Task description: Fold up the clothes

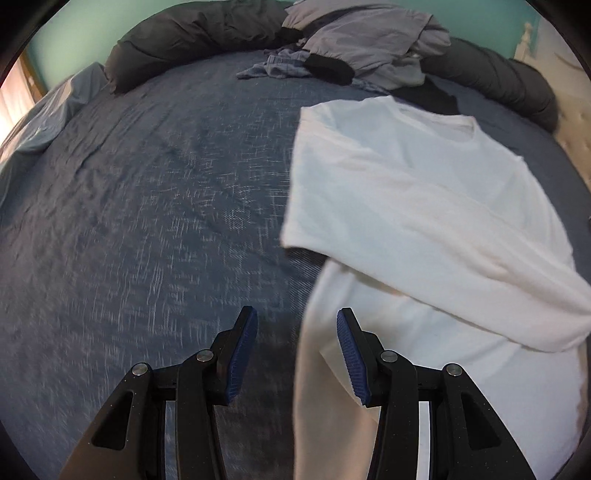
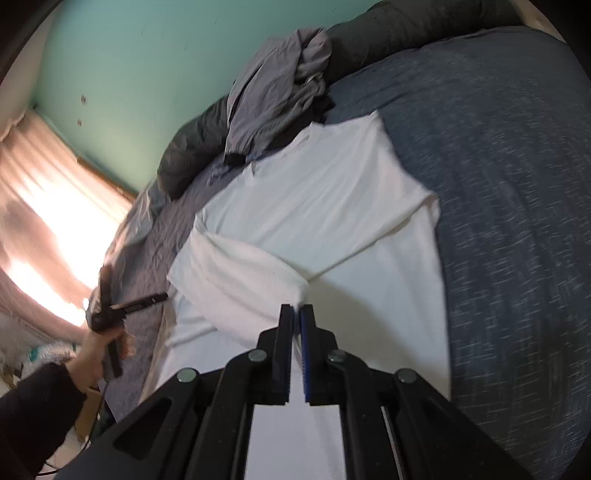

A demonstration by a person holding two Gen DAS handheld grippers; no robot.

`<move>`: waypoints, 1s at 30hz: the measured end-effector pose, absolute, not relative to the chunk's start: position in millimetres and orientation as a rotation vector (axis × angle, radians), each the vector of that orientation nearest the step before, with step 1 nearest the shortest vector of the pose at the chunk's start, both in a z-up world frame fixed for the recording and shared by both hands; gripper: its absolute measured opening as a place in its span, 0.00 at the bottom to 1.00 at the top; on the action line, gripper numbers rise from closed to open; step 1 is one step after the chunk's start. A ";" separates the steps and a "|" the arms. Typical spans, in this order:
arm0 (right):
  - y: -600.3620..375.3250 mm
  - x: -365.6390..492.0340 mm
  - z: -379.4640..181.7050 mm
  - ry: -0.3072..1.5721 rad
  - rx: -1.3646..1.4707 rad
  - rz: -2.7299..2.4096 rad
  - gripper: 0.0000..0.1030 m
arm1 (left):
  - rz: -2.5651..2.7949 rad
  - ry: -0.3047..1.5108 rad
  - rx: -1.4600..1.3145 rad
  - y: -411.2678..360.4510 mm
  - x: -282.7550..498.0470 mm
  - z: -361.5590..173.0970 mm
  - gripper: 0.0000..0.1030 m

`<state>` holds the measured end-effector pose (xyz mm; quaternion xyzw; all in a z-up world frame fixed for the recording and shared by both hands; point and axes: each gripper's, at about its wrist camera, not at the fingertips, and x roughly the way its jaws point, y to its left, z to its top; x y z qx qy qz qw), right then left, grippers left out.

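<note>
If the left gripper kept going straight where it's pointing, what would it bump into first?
Probably the blue bedspread, right beside the edge of the white T-shirt. The left gripper is open and tilted down, with the shirt's edge between its fingers; depth is hard to judge.

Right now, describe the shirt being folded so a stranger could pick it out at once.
Start at the blue bedspread covering the bed. Near its middle the white T-shirt lies spread flat, one side folded across its body. It is the only white, laid-out garment; the grey clothes pile behind it is crumpled against the dark pillows.
</note>
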<state>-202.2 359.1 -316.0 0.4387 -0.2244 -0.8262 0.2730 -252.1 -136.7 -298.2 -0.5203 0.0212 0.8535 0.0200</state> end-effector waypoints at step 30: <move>318.3 -207.4 -361.0 -0.483 1.462 -2.068 0.42 | 2.639 0.030 -1.569 -143.8 -272.5 -302.5 0.47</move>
